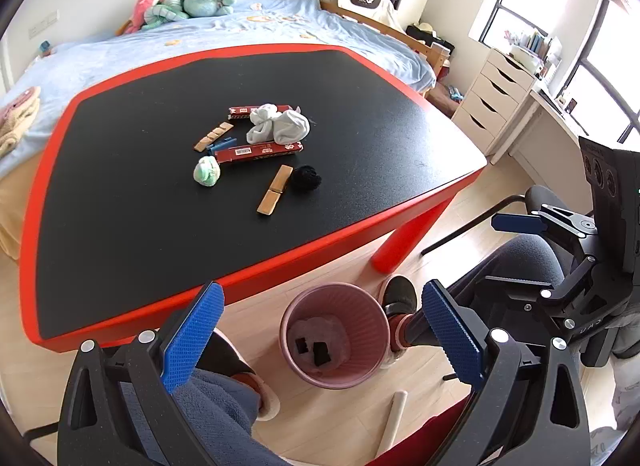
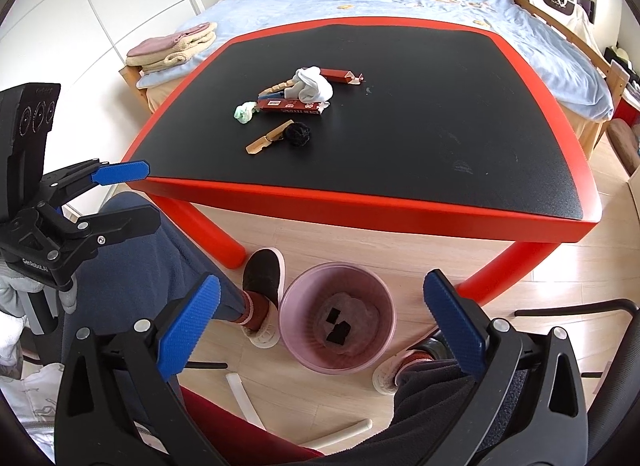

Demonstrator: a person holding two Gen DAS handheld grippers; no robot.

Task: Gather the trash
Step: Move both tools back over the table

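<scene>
We look down over a pink waste bin [image 1: 335, 334] standing on the wood floor just off the near edge of a red-rimmed black tabletop [image 1: 120, 193], between the slippered feet of a seated person. Both views show two small black pieces lying on the bin's bottom.

The left gripper [image 1: 320, 340] hangs above the bin with its blue pads spread wide and nothing between them. The right gripper [image 2: 322, 330] hangs there likewise, jaws fully apart and empty.

The trash sits in a loose cluster near the middle of the tabletop, well apart from every edge: a white crumpled cloth [image 1: 279, 123] lying against two red wrappers [image 1: 258, 153], a pale green wad [image 1: 207, 171] toward the left side, a black ball of fluff [image 1: 305, 179] touching a tan wooden clip [image 1: 275, 189], and a second tan strip [image 1: 213, 137] beside a blue clothespin [image 1: 219, 144].

The left wrist view alone takes in a white chest of drawers [image 1: 492, 99] by the window, past the table's right corner, and the right gripper from the side. The right wrist view alone shows folded towels [image 2: 173, 46] on the bed's corner, beyond the table's far left corner, white wardrobe doors, and the left gripper held at the left. The blue clothespin is barely visible there, half hidden behind a wrapper.
</scene>
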